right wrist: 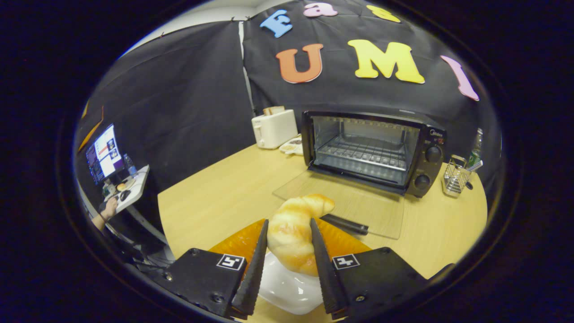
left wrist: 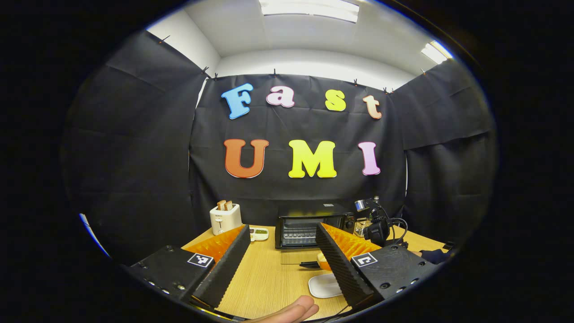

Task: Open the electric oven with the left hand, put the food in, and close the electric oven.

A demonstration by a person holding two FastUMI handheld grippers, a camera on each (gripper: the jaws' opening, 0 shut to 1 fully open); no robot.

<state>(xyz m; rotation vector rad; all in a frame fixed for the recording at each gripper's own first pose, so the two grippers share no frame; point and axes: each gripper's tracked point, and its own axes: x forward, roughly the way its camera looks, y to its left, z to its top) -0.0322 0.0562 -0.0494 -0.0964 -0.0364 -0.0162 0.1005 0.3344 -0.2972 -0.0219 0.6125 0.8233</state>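
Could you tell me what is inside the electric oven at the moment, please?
Through the open door, the electric oven holds just a bare wire rack. No food is inside; the croissant is in the right claw.

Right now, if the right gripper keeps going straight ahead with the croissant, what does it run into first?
Probably the oven's glass door, lying open flat on the table ahead of the right gripper and its croissant. Held higher, it might clear it toward the rack; depth is unclear.
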